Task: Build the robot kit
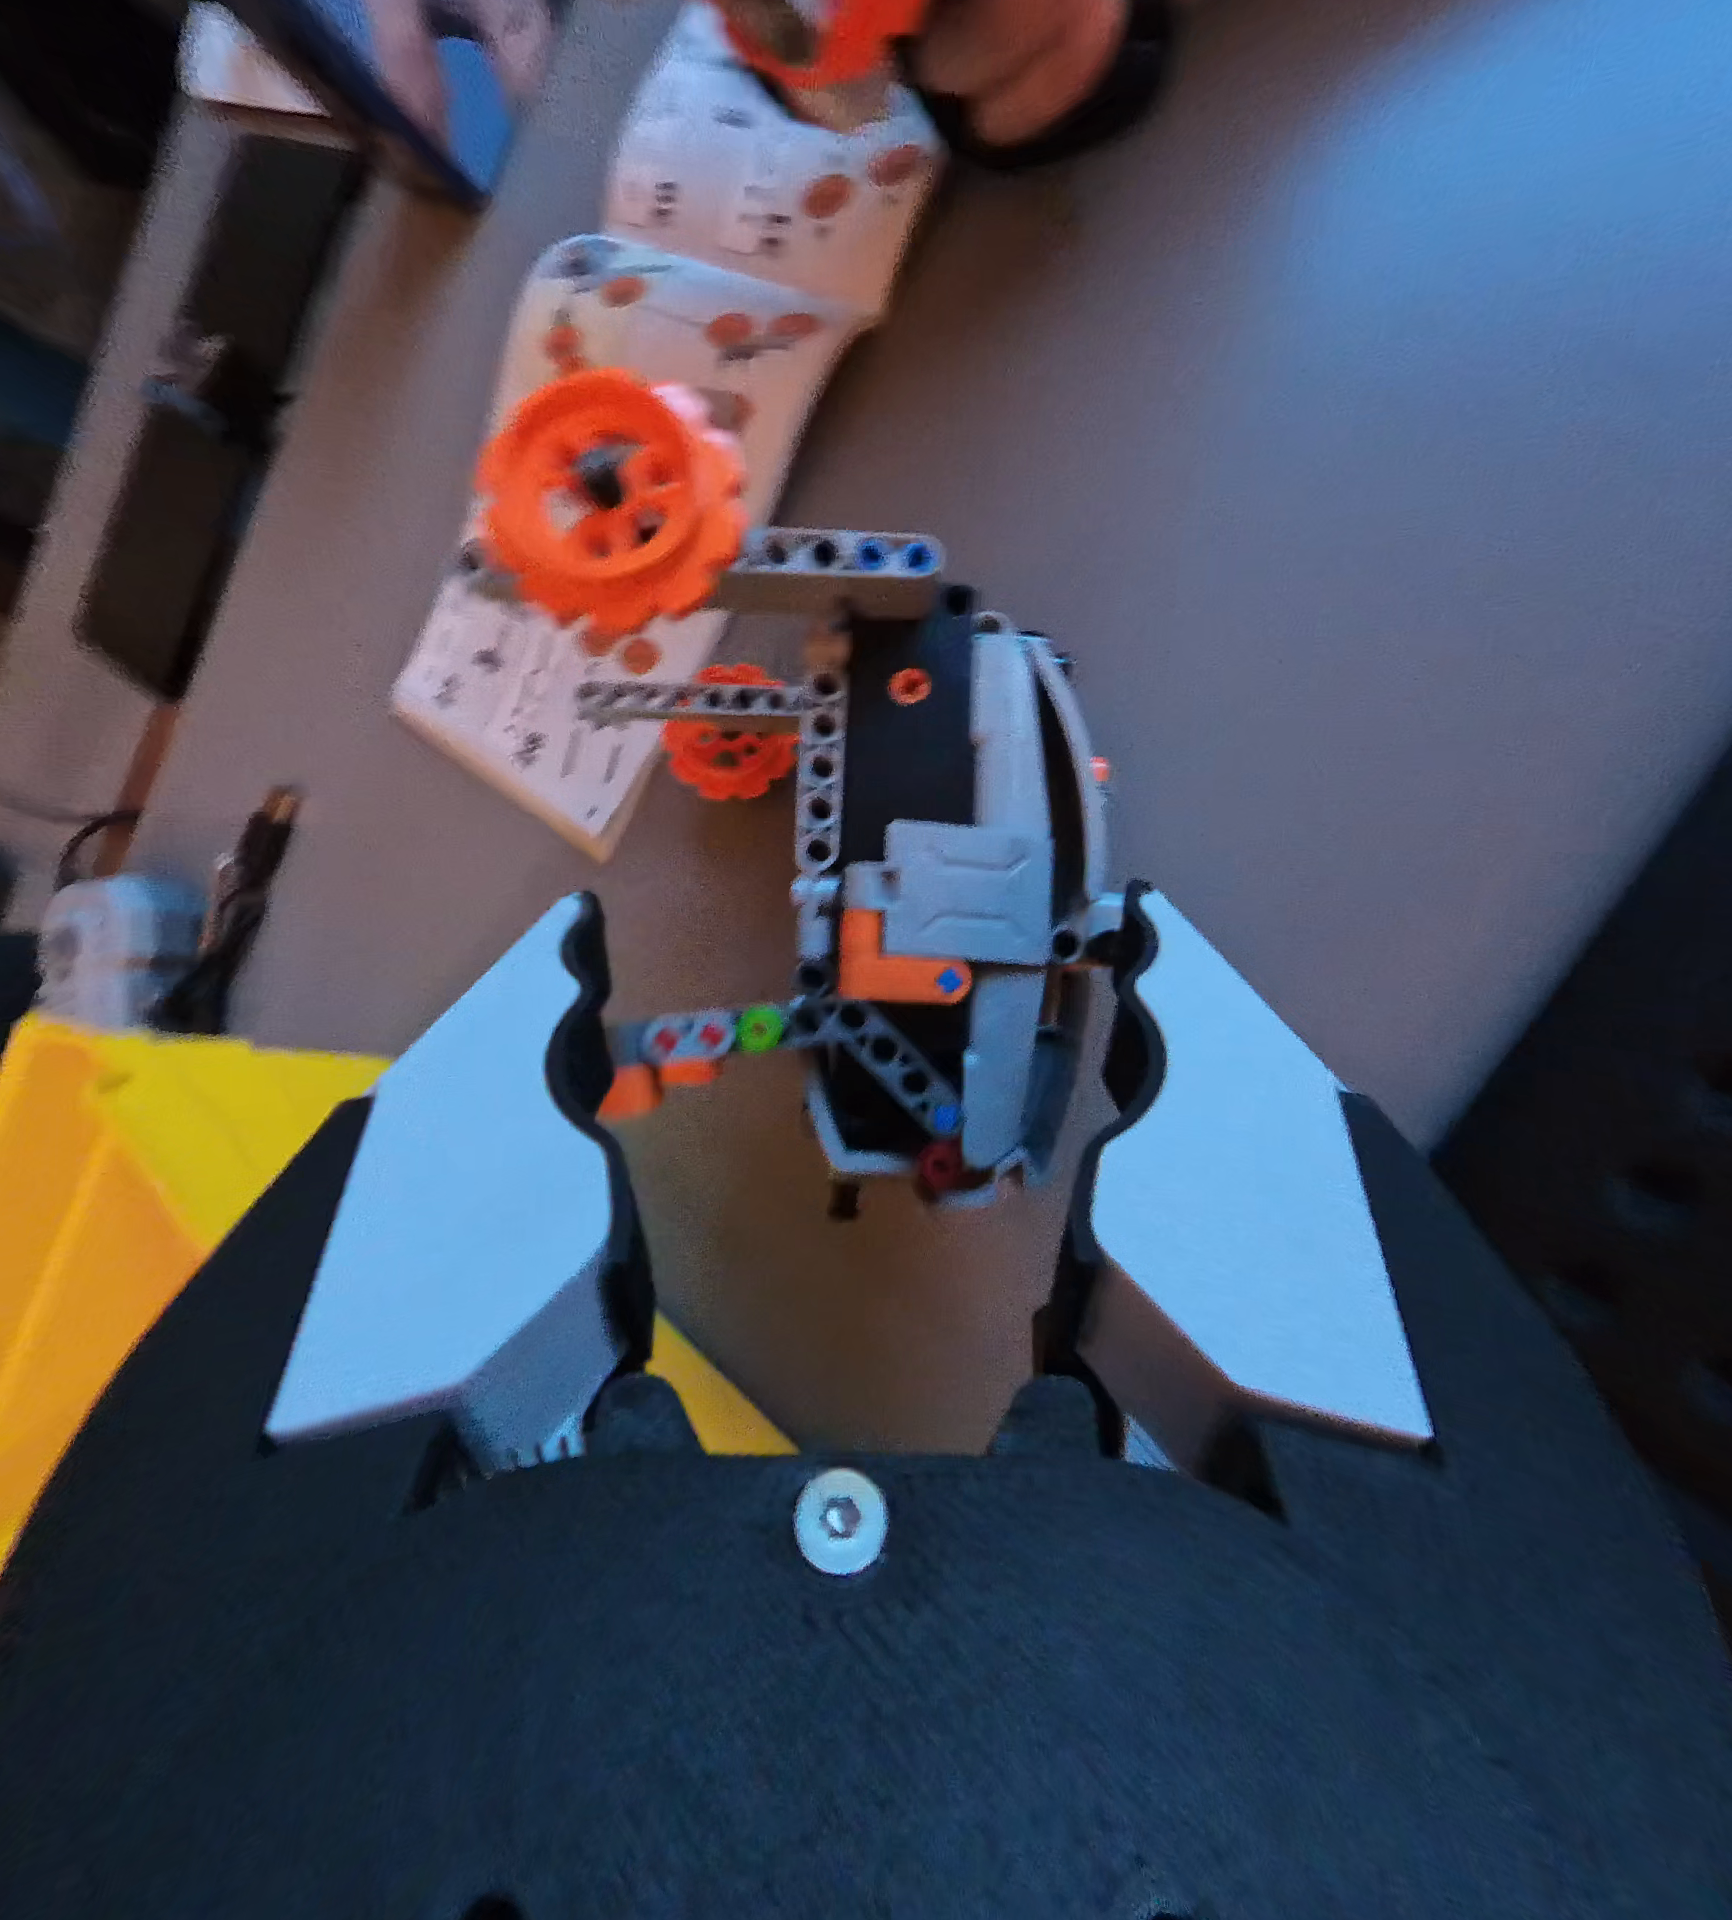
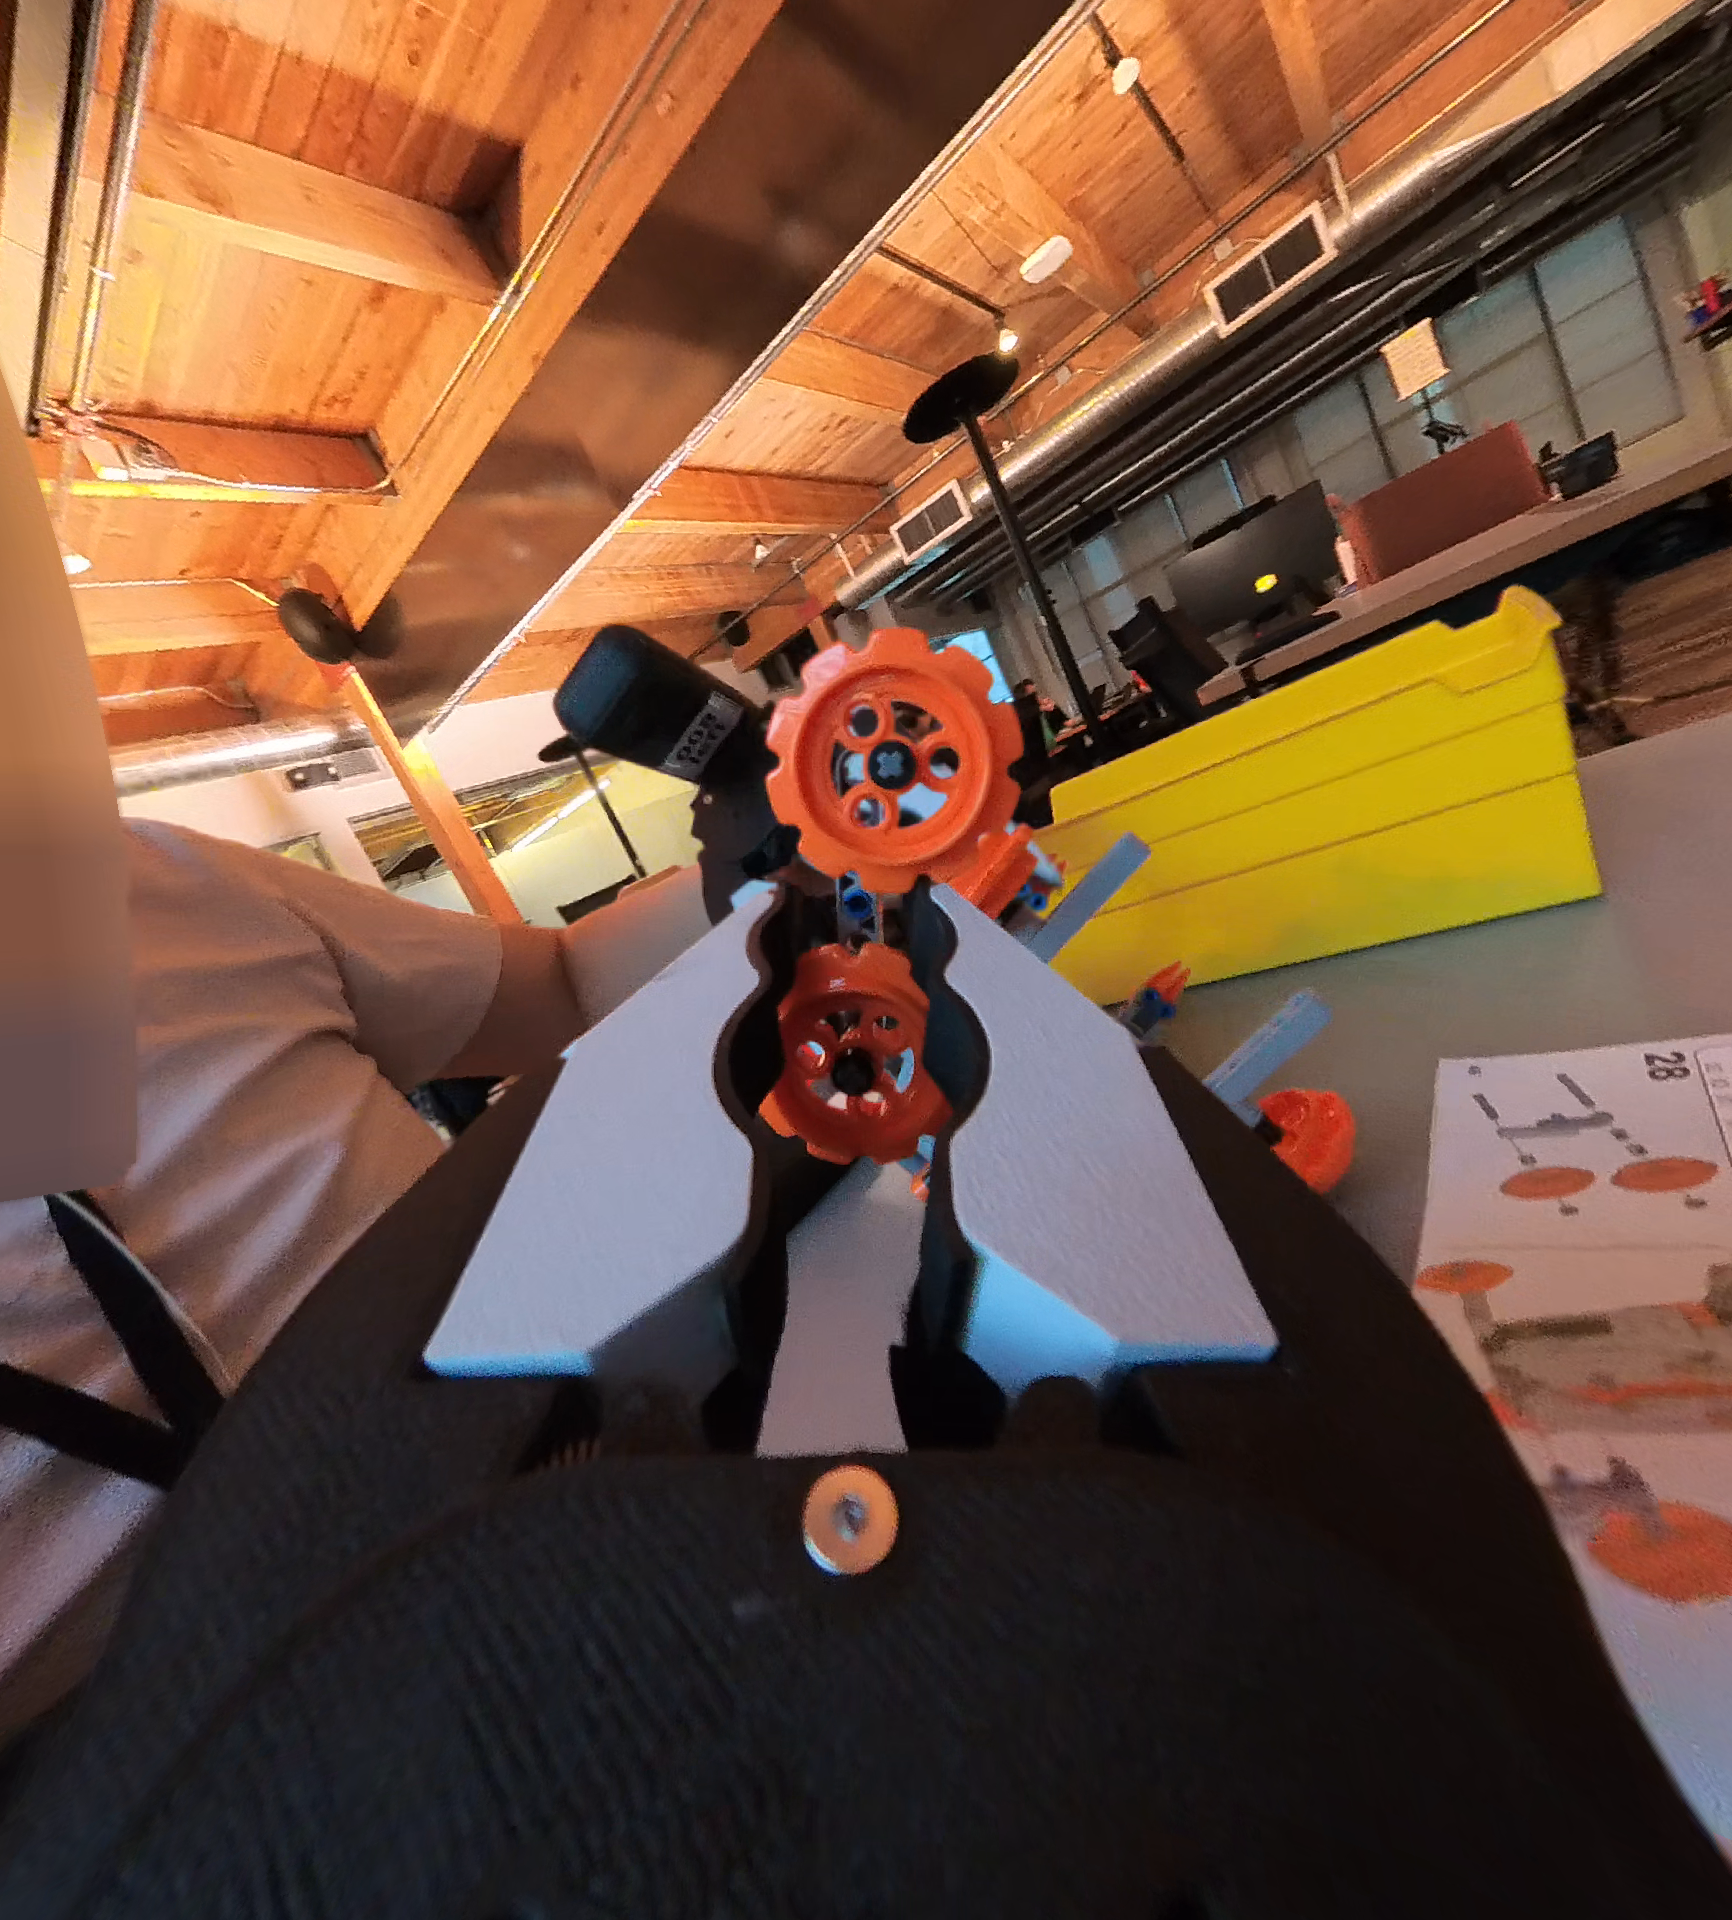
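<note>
In the left wrist view my left gripper (image 1: 862,925) is wide open and straddles a grey, black and orange brick model (image 1: 935,883) over the grey table (image 1: 1309,520). Its right fingertip (image 1: 1148,935) meets the model's side, and a thin beam (image 1: 706,1034) reaches the left finger. A large orange toothed wheel (image 1: 613,499) sits at the model's far end, with a smaller one (image 1: 732,743) beside it. My right gripper (image 2: 851,904) is shut on a small orange toothed wheel (image 2: 851,1049), held up in the air. A larger orange wheel (image 2: 893,758) on the same piece stands above the tips.
An open instruction booklet (image 1: 696,312) (image 2: 1620,1299) lies on the table. A yellow bin (image 1: 62,1195) (image 2: 1340,810) stands nearby. A cable and a grey block (image 1: 114,935) lie at the left edge. A person's sleeve (image 2: 270,1039) is to the left, and a hand (image 1: 1028,73) is far off. Across from one pair of fingers to the other is roughly 15 cm.
</note>
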Demonstrator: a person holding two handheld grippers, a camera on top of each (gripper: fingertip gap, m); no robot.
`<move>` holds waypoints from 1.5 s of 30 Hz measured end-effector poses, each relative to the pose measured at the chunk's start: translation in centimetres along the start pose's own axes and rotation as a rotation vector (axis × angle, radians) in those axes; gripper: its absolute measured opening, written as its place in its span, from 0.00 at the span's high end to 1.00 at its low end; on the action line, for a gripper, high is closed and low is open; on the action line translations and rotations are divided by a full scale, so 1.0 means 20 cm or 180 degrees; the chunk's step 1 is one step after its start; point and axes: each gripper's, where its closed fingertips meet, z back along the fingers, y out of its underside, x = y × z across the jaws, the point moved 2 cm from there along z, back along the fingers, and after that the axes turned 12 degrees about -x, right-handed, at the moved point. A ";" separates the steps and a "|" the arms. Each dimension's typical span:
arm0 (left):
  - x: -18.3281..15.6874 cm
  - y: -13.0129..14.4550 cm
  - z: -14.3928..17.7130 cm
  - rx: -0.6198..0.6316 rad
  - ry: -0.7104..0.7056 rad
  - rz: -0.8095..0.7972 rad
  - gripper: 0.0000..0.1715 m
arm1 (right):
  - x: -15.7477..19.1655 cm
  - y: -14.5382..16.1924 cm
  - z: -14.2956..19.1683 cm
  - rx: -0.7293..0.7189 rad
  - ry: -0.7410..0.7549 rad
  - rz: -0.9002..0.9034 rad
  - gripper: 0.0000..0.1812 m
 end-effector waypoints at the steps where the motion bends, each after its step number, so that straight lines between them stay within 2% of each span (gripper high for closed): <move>1: 0.01 -0.01 0.05 -0.0120 -0.0233 0.0023 0.40 | 0.01 0.02 0.01 -0.0020 0.0046 0.0037 0.89; 3: 0.00 -0.05 0.17 -0.0519 -0.0680 0.0132 0.45 | 0.04 0.03 0.03 -0.0041 0.0119 0.0154 0.88; 6: -0.10 -0.01 0.26 -0.0908 -0.0874 0.0446 0.46 | 0.03 0.01 0.05 -0.0190 0.0286 0.0238 0.89; 9: -0.16 0.11 0.18 -0.0831 -0.0812 0.0594 0.44 | -0.01 0.03 0.05 -0.0109 0.0508 0.0287 0.89; 12: -0.13 0.18 0.09 -0.0773 -0.0874 0.0578 0.42 | 0.04 0.04 0.00 -0.0019 0.0763 0.0358 0.89; 14: -0.12 0.17 0.05 -0.0892 -0.0787 0.0494 0.46 | 0.14 0.02 -0.07 -0.0071 0.0862 0.0400 0.88; 17: -0.12 0.12 -0.03 -0.1088 -0.0691 0.0364 0.50 | 0.37 -0.01 -0.19 -0.0219 0.0712 0.0421 0.88; 19: -0.11 0.13 -0.08 -0.1113 -0.0634 0.0337 0.49 | 0.48 0.00 -0.22 -0.0282 0.0631 0.0487 0.89; 21: -0.10 0.16 -0.13 -0.0958 -0.0589 0.0331 0.40 | 0.53 0.03 -0.22 -0.0311 0.0624 0.0554 0.88; 22: -0.10 0.16 -0.15 -0.0919 -0.0525 0.0295 0.38 | 0.53 0.05 -0.21 -0.0307 0.0676 0.0623 0.88; 24: -0.10 0.14 -0.19 -0.0935 -0.0394 0.0261 0.39 | 0.49 0.10 -0.16 -0.0261 0.0820 0.0669 0.88; 28: -0.13 0.10 -0.23 -0.1043 -0.0055 0.0240 0.48 | 0.39 0.17 -0.10 -0.0011 0.1053 0.0579 0.88; 30: -0.15 0.08 -0.24 -0.1052 0.0254 0.0482 0.48 | 0.35 0.20 -0.08 0.0151 0.1168 0.0624 0.88; 35: -0.24 -0.01 -0.21 -0.1274 0.1382 0.1355 0.49 | 0.28 0.21 -0.07 0.0630 0.1600 0.0466 0.89; 36: -0.24 -0.02 -0.22 -0.1290 0.1484 0.1464 0.49 | 0.28 0.20 -0.07 0.0753 0.1662 0.0474 0.88; 39: -0.21 -0.03 -0.24 -0.1289 0.1385 0.1515 0.48 | 0.30 0.20 -0.10 0.1177 0.1719 0.0329 0.88; 42: -0.20 -0.03 -0.26 -0.1286 0.1299 0.1475 0.48 | 0.26 0.20 -0.11 0.1405 0.1787 0.0496 0.88; 45: -0.21 -0.03 -0.27 -0.1253 0.1107 0.1222 0.48 | 0.20 0.22 -0.10 0.1308 0.1728 0.0471 0.88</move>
